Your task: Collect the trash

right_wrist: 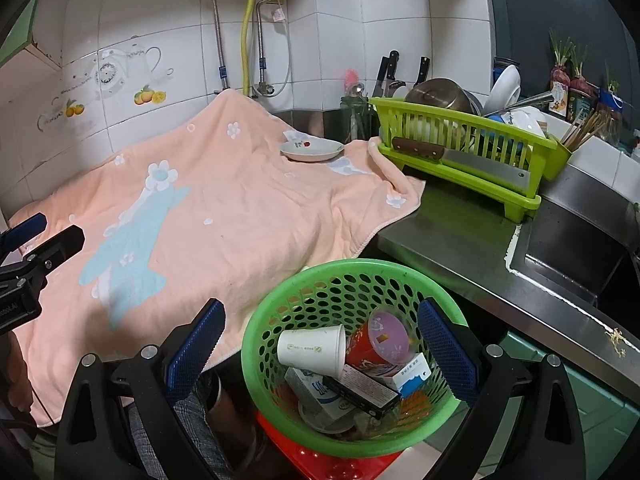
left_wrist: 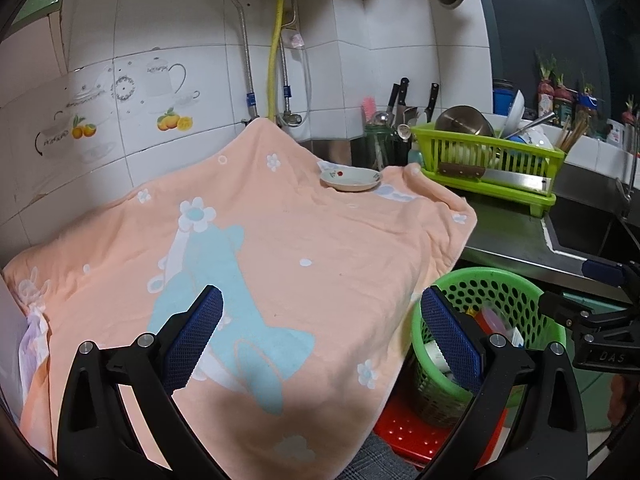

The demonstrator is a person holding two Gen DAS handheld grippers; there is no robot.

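Two grippers, both with jaws spread wide and nothing between the blue pads. Left gripper [left_wrist: 322,334] hangs over the peach floral towel [left_wrist: 280,240] that covers the counter, filling the centre of the left wrist view. Right gripper [right_wrist: 322,344] sits over the green perforated trash basket [right_wrist: 320,280], lower centre of the right wrist view; in the left view the same basket shows at lower right, partly behind the right-hand finger. Basket contents: white paper cup [right_wrist: 314,350] on its side, red cup with a purple lid [right_wrist: 380,342] just beside it, a dark flat box [right_wrist: 360,392], a white-and-blue carton [right_wrist: 320,394], a small white-and-blue box [right_wrist: 412,372]. Basket stands on a red perforated surface [right_wrist: 340,466], below the counter edge. Small white saucer [right_wrist: 312,149] rests on the towel's far side, upper centre, near the lime green dish rack [right_wrist: 468,152]. Rack holds a steel pot, bowls and a cleaver across its front. Steel sink [right_wrist: 572,244] at right. Knives stand against the tiled wall behind the rack.
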